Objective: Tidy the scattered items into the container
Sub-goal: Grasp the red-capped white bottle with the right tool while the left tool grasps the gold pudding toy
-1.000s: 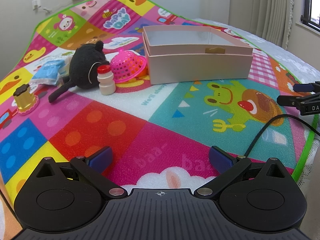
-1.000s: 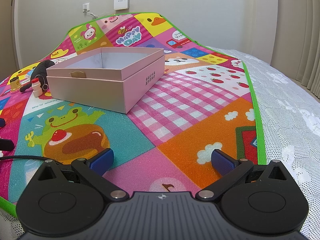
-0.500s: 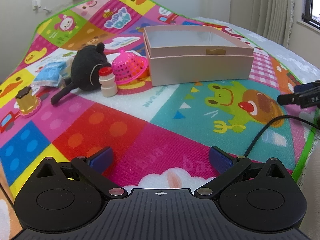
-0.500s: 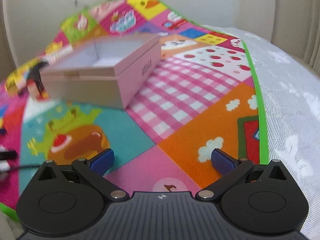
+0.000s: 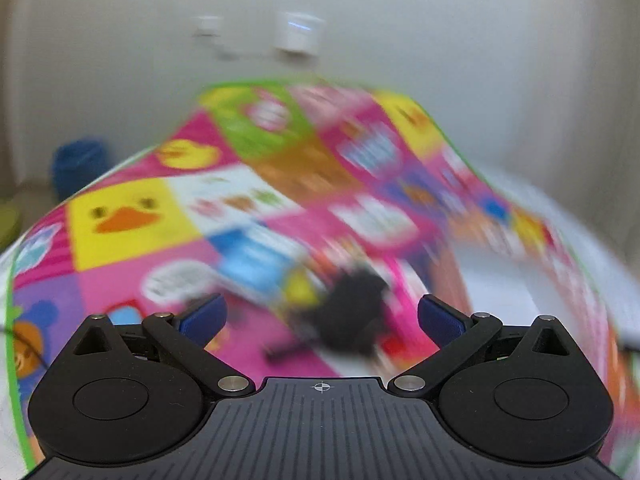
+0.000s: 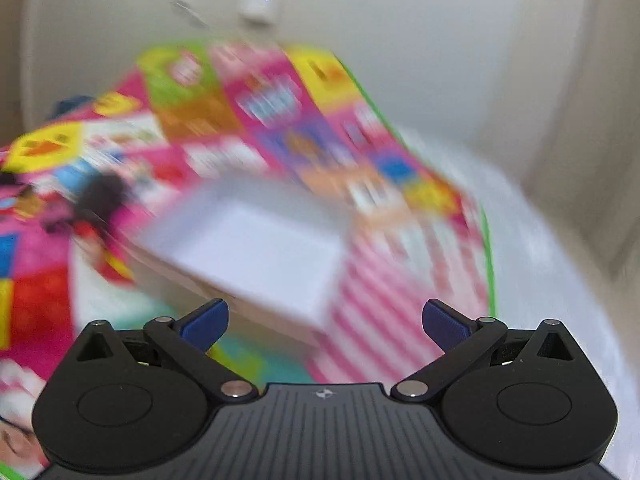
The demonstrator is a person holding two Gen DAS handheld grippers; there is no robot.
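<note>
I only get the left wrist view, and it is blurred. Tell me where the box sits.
Observer: In the right wrist view the box lies on the mat just ahead of the right claw, with its open top facing up.
Operator: Report that claw's state.
Observer: It is open, with nothing between its fingers.
Operator: Now check inside the box.
Observer: The view is blurred, but I see only its pale floor and no items.
</note>
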